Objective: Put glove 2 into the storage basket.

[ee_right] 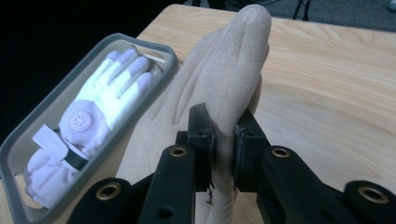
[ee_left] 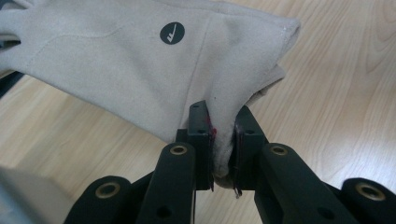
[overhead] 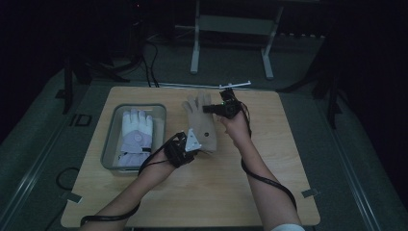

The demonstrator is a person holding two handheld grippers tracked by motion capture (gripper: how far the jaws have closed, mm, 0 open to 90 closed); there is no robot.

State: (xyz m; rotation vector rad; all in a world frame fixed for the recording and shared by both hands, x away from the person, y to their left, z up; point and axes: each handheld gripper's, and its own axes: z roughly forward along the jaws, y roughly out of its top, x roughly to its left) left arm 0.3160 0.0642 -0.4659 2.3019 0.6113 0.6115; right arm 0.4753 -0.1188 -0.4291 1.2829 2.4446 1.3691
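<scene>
Step in hand, by judgement: carrying the beige glove (overhead: 202,122), gripped at both ends, toward the grey tray (overhead: 109,144) at the left of the desk (overhead: 269,192). The tray already contains a white glove (overhead: 136,134).

Position of the beige glove: it is stretched between the two tongs above the middle of the desk, just right of the tray. In the high view it appears lifted off the surface; contact with the desk cannot be ruled out.

Left tongs (ee_left: 219,140): jaws clamped on a pinched fold of fabric at the cuff end of the beige glove, next to the round dark logo (ee_left: 172,33).

Right tongs (ee_right: 223,144): jaws clamped on one finger of the beige glove; the fingertip stands up above the jaws.

Next move, by judgement: shift both tongs leftward together, keeping the glove taut, until it hangs over the tray. Lower it onto or beside the white glove, then part both pairs of jaws. Releasing one end early would let the glove droop over the tray rim.
</scene>
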